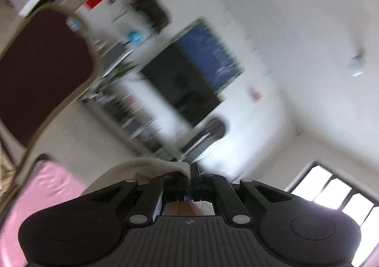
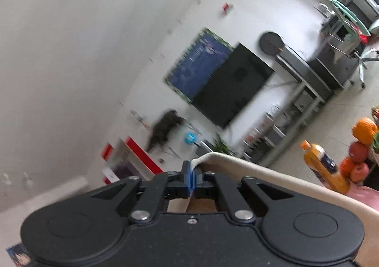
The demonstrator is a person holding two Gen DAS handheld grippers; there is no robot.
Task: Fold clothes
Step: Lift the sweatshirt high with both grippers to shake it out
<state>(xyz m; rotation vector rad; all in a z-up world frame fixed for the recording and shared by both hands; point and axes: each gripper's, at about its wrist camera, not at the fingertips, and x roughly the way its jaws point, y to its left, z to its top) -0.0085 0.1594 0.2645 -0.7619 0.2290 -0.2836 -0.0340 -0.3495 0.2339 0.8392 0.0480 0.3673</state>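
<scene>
A cream cloth garment (image 1: 151, 166) is pinched at one edge in my left gripper (image 1: 190, 172), whose jaws are shut on it; the cloth drapes off to the left. My right gripper (image 2: 191, 169) is also shut on the cream garment (image 2: 260, 174), which hangs away to the right. Both grippers are raised and tilted, facing the room's far wall. The rest of the garment is hidden below the grippers.
A dark red chair back (image 1: 40, 70) and a pink surface (image 1: 45, 195) lie left in the left wrist view. An orange juice bottle (image 2: 324, 167) and piled fruit (image 2: 362, 143) stand at the right. A black TV (image 2: 232, 84) and shelves line the far wall.
</scene>
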